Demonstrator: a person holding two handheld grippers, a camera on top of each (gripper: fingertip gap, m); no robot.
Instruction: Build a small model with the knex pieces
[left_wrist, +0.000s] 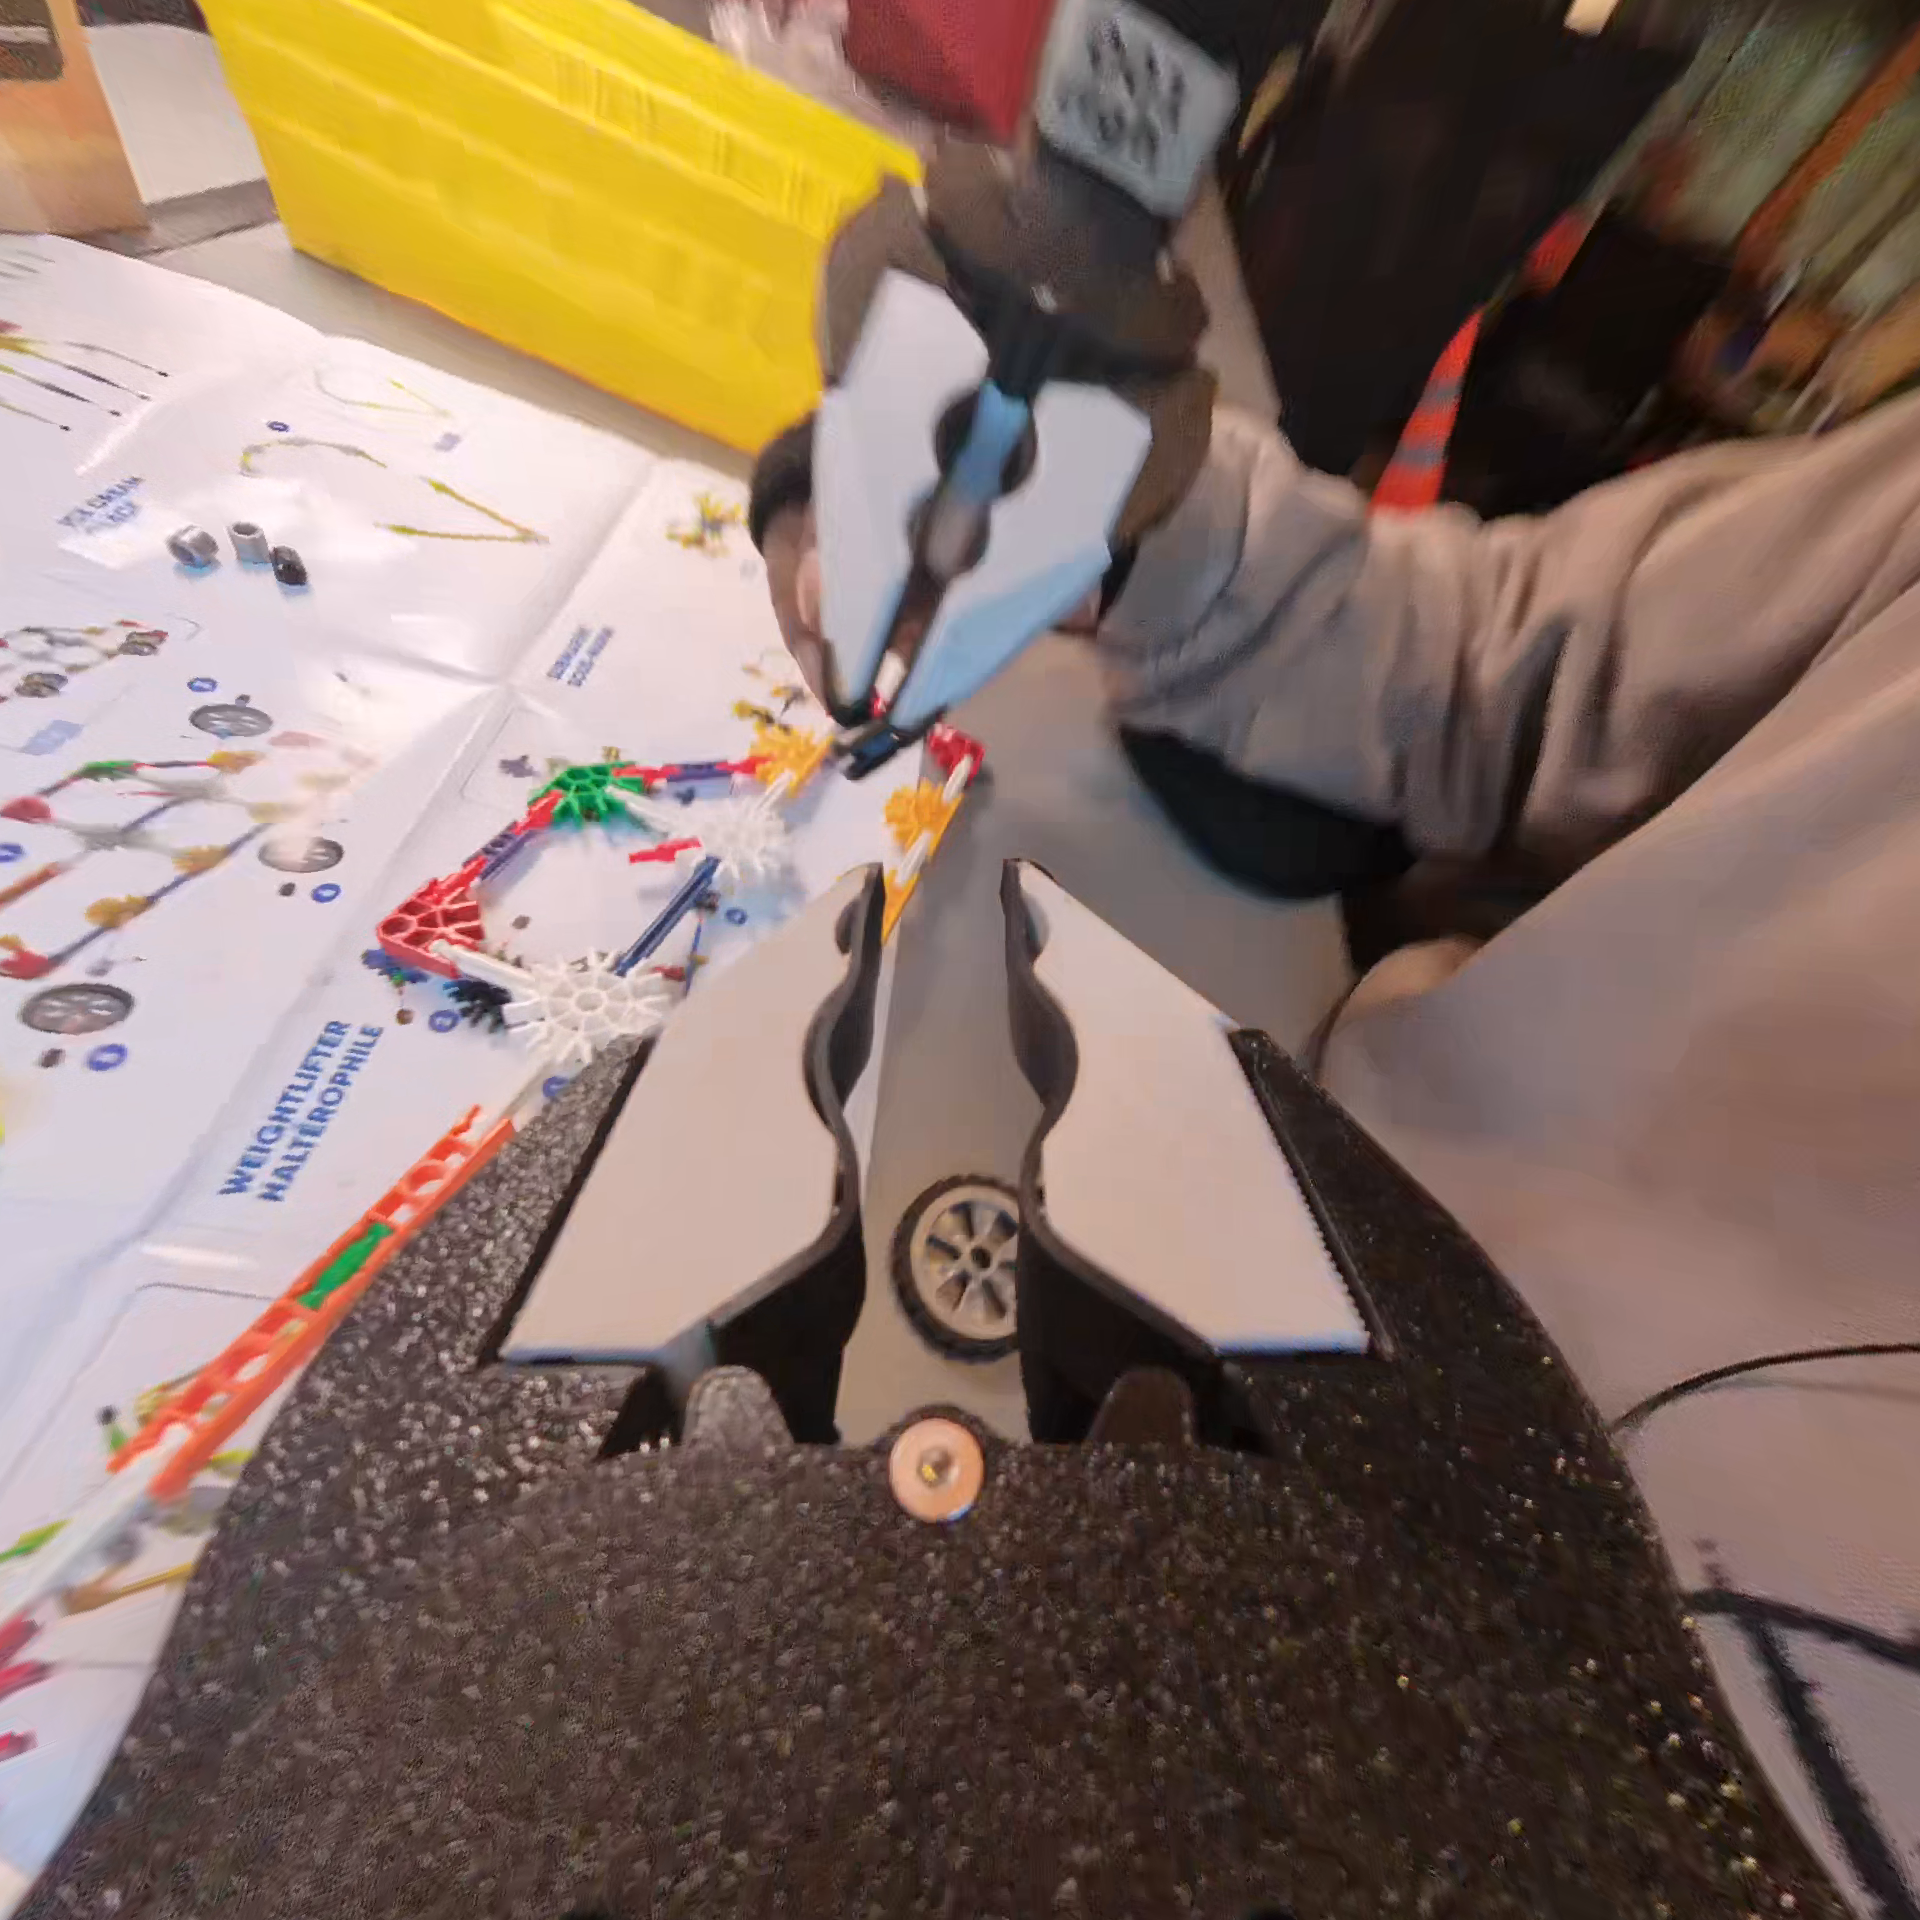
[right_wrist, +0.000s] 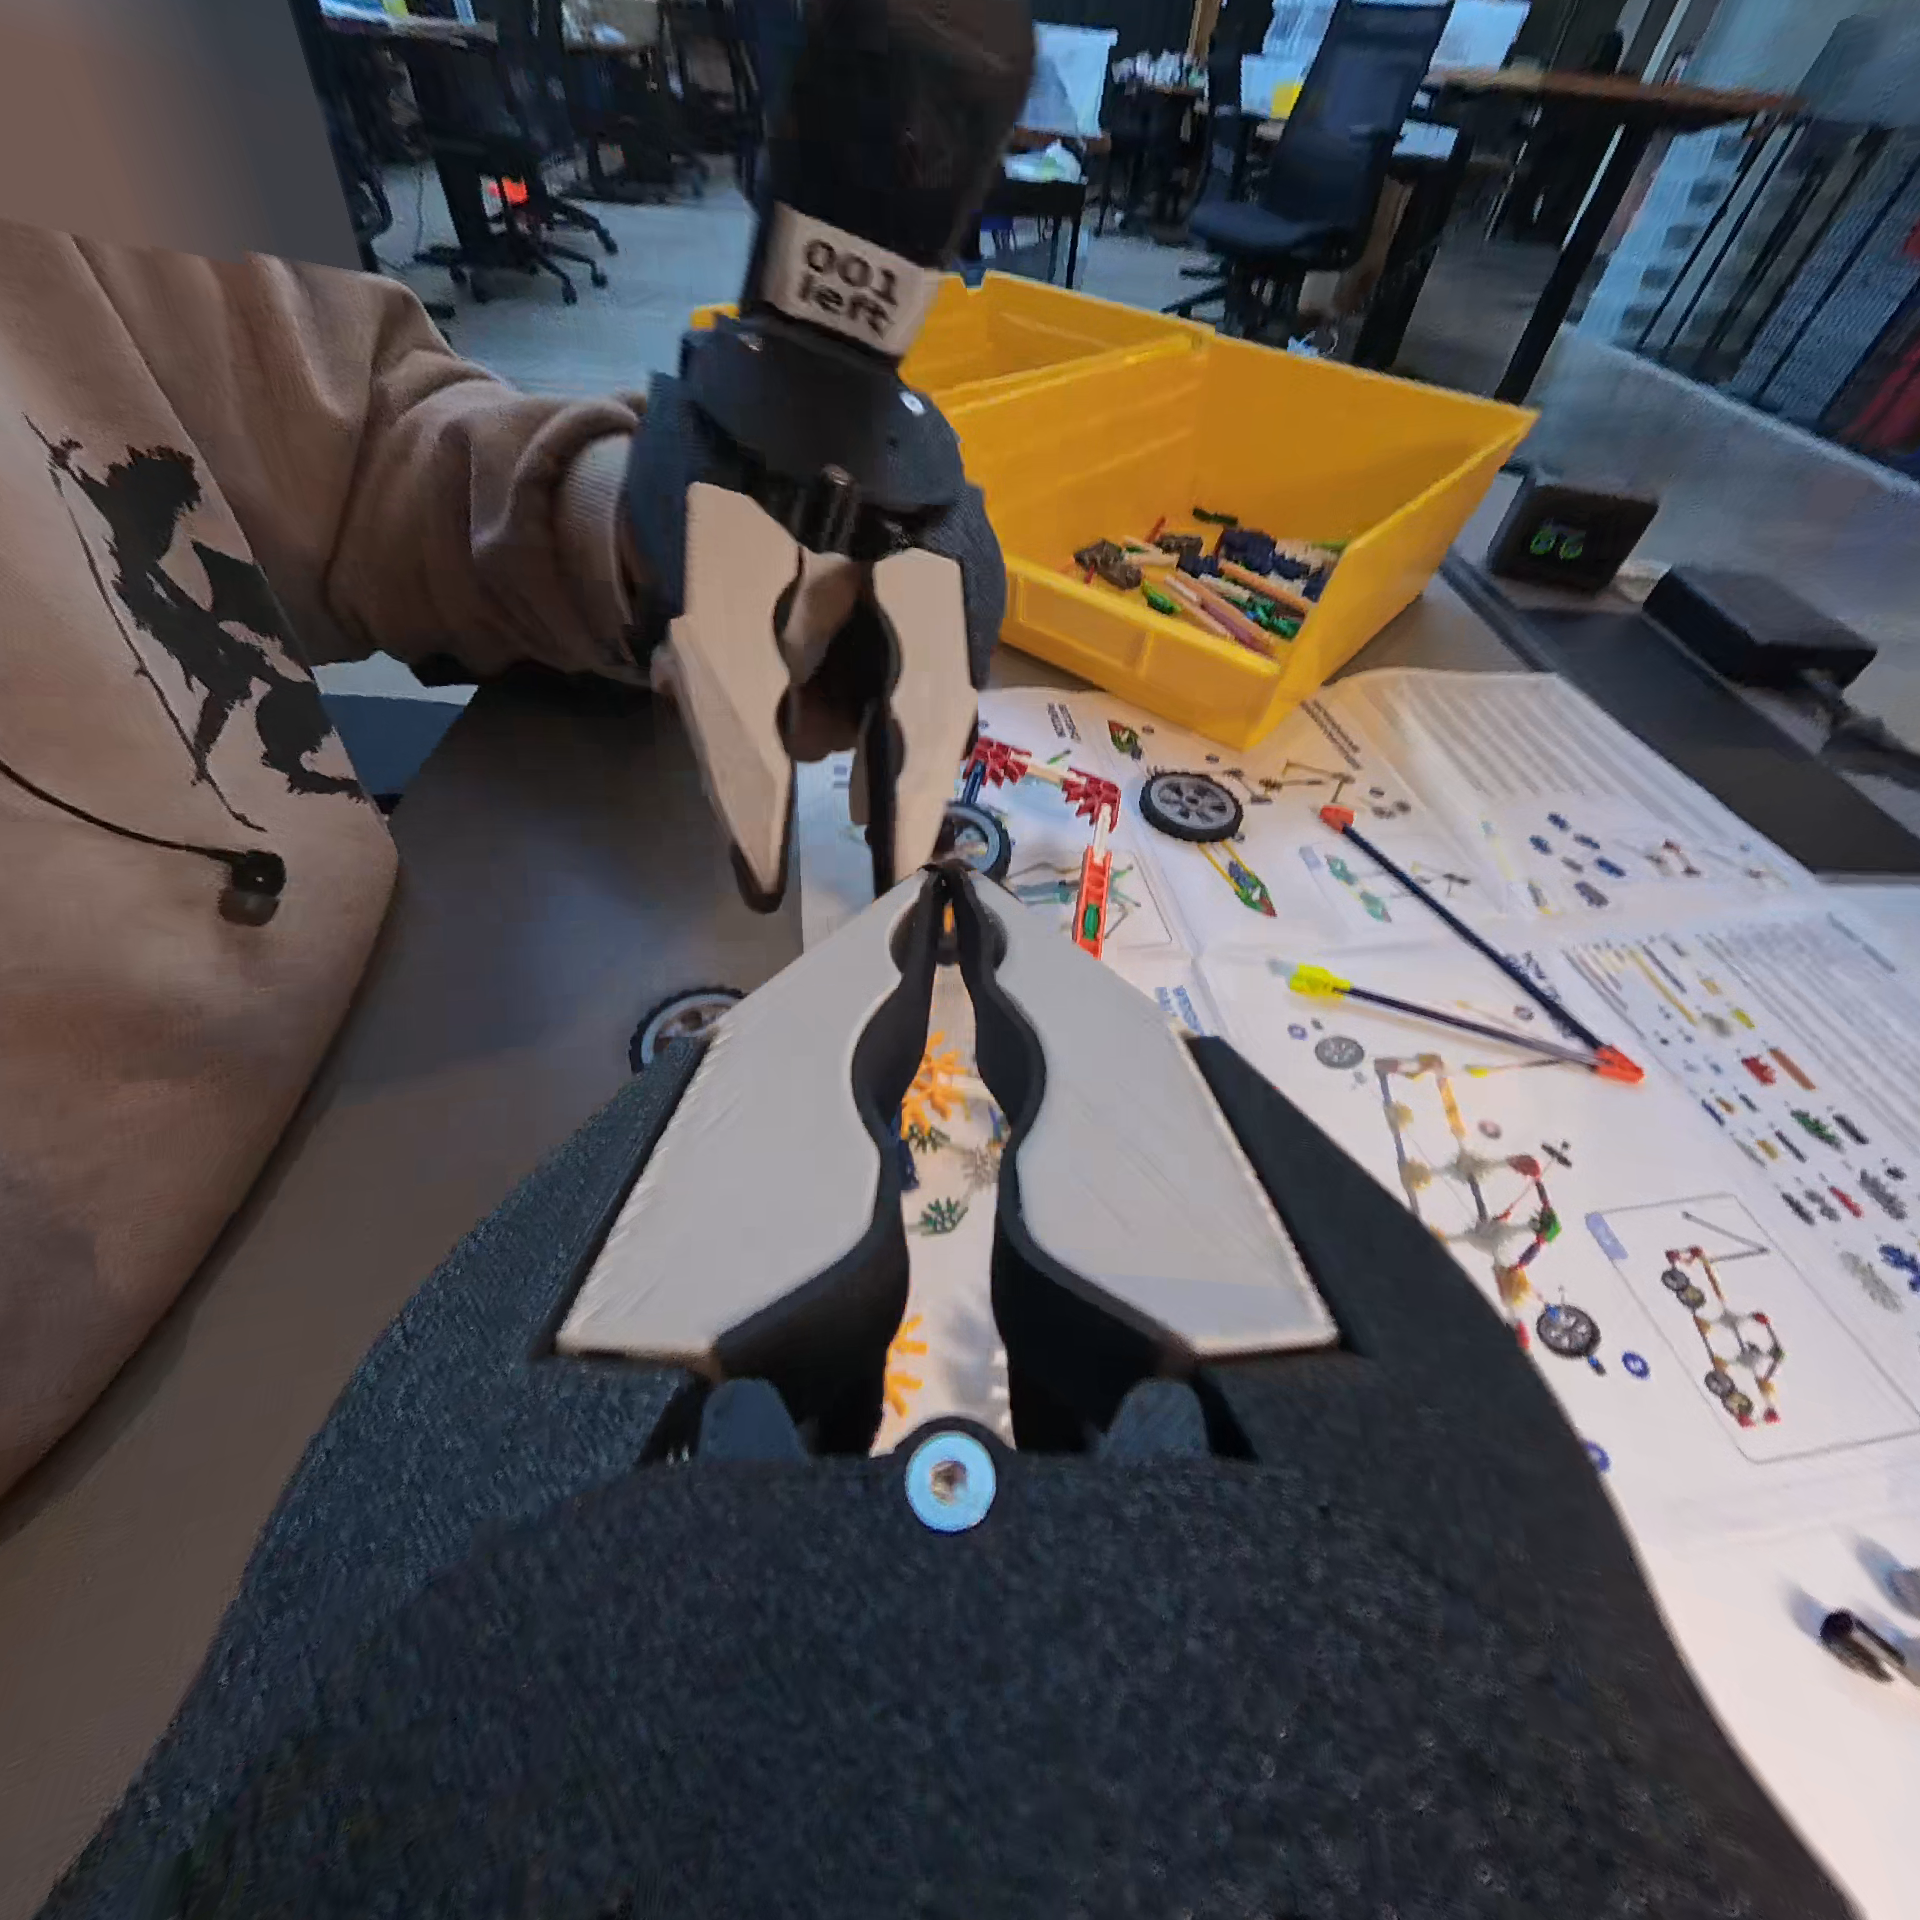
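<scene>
A flat model of rods and red, green, white and yellow connectors (left_wrist: 582, 883) lies on a printed instruction sheet (left_wrist: 312, 644). My right gripper (left_wrist: 878, 727) is shut on a small dark piece at the model's far yellow connector (left_wrist: 790, 753). In the right wrist view its tips (right_wrist: 940, 878) meet, with the yellow connector (right_wrist: 935, 1091) below them. My left gripper (left_wrist: 943, 873) is open and empty, above the table near the model. A small grey wheel (left_wrist: 961, 1268) lies on the table under it. The left gripper also shows open in the right wrist view (right_wrist: 821, 862).
A yellow bin (right_wrist: 1247, 499) holding several loose rods stands at the back. On the sheet (right_wrist: 1558, 1039) lie a wheel (right_wrist: 1190, 805), long dark rods with orange and yellow ends (right_wrist: 1455, 935) and an orange ladder piece (left_wrist: 312, 1309). A beige sleeve (left_wrist: 1455, 675) reaches in. The grippers are tip to tip, or close to it. From the left gripper's tips to the small grey wheel (left_wrist: 961, 1268) is close to 11 cm.
</scene>
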